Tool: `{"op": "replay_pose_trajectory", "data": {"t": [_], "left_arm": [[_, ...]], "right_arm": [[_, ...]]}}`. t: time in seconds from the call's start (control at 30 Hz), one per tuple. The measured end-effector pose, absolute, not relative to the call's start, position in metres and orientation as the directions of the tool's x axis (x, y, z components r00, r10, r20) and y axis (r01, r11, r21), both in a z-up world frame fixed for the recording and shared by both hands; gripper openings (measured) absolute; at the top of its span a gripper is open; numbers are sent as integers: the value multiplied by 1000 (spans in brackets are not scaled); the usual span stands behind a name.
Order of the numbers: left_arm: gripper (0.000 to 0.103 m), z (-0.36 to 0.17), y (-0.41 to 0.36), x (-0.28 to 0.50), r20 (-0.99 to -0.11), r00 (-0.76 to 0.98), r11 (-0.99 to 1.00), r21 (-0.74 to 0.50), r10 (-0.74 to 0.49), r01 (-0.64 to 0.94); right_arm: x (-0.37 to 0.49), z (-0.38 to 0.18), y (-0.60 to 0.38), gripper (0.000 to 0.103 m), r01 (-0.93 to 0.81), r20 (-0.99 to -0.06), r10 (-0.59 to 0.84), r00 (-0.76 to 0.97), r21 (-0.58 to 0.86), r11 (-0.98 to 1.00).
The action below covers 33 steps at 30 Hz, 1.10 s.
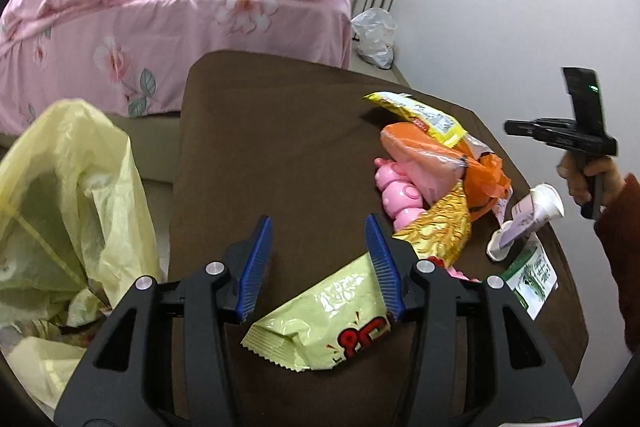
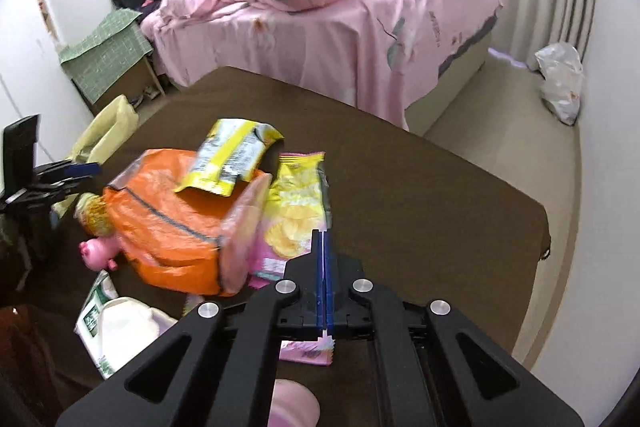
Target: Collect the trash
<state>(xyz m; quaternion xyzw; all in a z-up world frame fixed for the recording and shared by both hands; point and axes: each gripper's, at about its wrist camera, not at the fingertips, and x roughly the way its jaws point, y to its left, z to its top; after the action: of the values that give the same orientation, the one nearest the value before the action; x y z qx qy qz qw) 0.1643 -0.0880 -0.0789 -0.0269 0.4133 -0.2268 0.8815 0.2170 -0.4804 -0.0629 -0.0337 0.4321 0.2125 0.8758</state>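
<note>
Here, a brown table (image 1: 280, 131) is used as the reference, and the trash is spread across it. The left gripper (image 1: 320, 259) is held over the near part of the table with its jaws spread; a pale green snack packet (image 1: 320, 323) lies on the table beneath them, one corner reaching up to the right-hand blue finger (image 1: 382, 263), and the packet is not pinched. A yellow trash bag (image 1: 68, 195) stands open just beside the table's left edge. Further along the table, a heap is formed by an orange plastic bag (image 2: 168, 223), a yellow-and-silver wrapper (image 2: 232, 155) resting on top of it, a gold foil wrapper (image 1: 440, 231) and a pink pig toy (image 1: 396, 191). A white paper cup (image 1: 528, 219) lies tipped over near the table's right edge. The right gripper (image 2: 322, 239) is seen with its jaws pressed together. A yellow-and-pink chip packet (image 2: 296, 211) lies beside the orange bag and passes under that gripper; whether its edge is caught between the blue fingers cannot be told. Beyond the table's far edge, a bed with pink bedding (image 1: 160, 19) is visible.
</note>
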Motion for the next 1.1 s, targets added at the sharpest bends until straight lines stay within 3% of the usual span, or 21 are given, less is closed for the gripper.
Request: {"op": "replay_pose_trajectory", "data": {"t": [0.07, 0.13, 0.17, 0.2, 0.37, 0.57, 0.67, 0.77, 0.97, 1.1], "left_arm": [[46, -81, -86, 163, -714, 548, 892, -264, -436, 366], [46, -80, -83, 157, -706, 549, 889, -283, -447, 359], [46, -79, -82, 154, -705, 552, 890, -282, -445, 358], [46, -78, -81, 152, -706, 557, 894, -274, -438, 356], [46, -78, -77, 149, -719, 567, 909, -239, -402, 341], [46, -83, -79, 158, -728, 553, 906, -239, -405, 349], [46, -83, -82, 160, -730, 549, 903, -230, -407, 364], [46, -80, -87, 160, -727, 550, 896, -211, -411, 391], [46, -85, -89, 163, -736, 527, 885, -214, -424, 414], [46, -87, -85, 157, -730, 502, 869, -267, -464, 415]], "right_arm": [[219, -60, -479, 4, -409, -765, 320, 559, 81, 909], [227, -65, -480, 14, -425, -766, 328, 553, 79, 902], [233, -70, -482, 34, -428, -770, 332, 544, 86, 900], [240, -77, -483, 41, -435, -775, 352, 525, 111, 893], [267, -98, -478, 41, -458, -769, 420, 483, 187, 869], [293, -107, -451, 31, -541, -779, 467, 418, 199, 817], [299, -121, -434, 19, -562, -839, 391, 378, 127, 817], [294, -115, -428, 4, -563, -840, 342, 422, 53, 825], [266, -51, -458, 2, -466, -728, 369, 578, 76, 882], [239, -34, -458, 2, -413, -742, 292, 604, 22, 910]]}}
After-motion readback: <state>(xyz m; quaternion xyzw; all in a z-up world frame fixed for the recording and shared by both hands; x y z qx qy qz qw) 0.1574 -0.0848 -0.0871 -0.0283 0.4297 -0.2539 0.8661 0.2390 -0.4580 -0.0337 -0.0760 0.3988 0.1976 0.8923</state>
